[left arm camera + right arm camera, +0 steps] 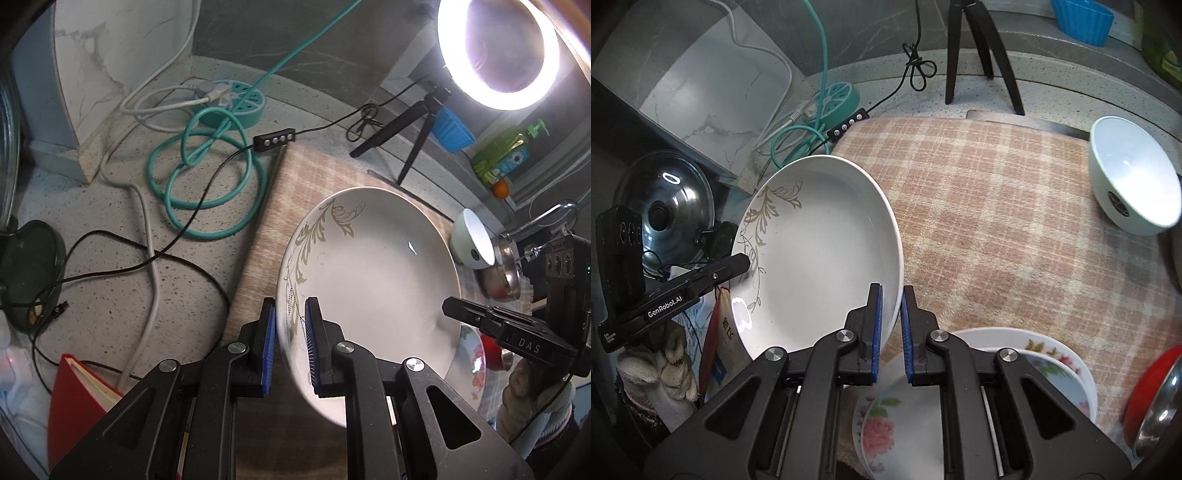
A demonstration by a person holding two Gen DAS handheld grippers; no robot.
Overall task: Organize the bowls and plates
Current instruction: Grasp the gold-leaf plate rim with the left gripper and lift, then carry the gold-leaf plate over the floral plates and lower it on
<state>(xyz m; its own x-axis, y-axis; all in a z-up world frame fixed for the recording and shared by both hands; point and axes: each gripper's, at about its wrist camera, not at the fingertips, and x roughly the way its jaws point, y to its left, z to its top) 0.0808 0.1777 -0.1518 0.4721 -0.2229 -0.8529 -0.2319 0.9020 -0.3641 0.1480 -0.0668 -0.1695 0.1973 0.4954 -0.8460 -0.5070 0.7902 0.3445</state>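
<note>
While both grippers, left point(290, 347) and right point(891, 332), pinched the plate point(827, 254) by opposite rims, it hung tilted above the cloth point(997, 206). Next, I think, it should go gently onto the flowered plates point(1067, 365) at the cloth's near edge.

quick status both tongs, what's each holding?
Left tongs: closed on the rim of the white leaf-pattern plate.
Right tongs: closed on the same plate's opposite rim.

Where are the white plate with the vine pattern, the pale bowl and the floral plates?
white plate point(827, 258): right wrist view, its centre.
pale bowl point(1134, 184): right wrist view, inside.
floral plates point(886, 428): right wrist view, rose print.
</note>
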